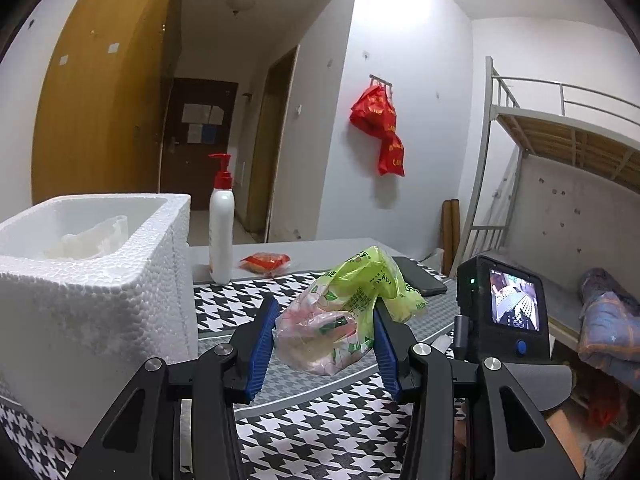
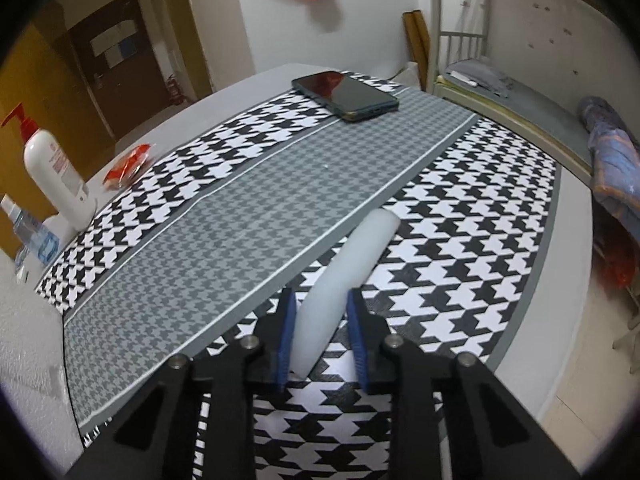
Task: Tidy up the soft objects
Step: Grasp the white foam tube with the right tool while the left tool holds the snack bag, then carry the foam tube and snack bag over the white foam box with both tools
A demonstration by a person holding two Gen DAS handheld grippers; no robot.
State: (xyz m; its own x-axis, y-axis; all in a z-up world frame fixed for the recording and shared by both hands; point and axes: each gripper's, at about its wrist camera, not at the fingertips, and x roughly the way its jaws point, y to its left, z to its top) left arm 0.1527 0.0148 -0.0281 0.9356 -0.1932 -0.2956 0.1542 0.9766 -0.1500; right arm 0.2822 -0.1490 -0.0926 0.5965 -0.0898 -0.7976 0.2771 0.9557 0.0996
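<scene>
My left claw (image 1: 325, 340) grips a crumpled bundle of plastic bags (image 1: 344, 312), green over pink-printed clear film, held above the houndstooth cloth (image 1: 320, 432), just right of the white foam box (image 1: 92, 288). My right claw (image 2: 322, 336) points down at the table (image 2: 248, 80) and straddles a white foam cylinder (image 2: 348, 276) lying on the cloth; its left pad touches the cylinder, while on the right I see a narrow gap, so it is not clamped. A phone (image 2: 344, 94) lies farther back, and a pump bottle (image 2: 56, 172) stands at the left.
</scene>
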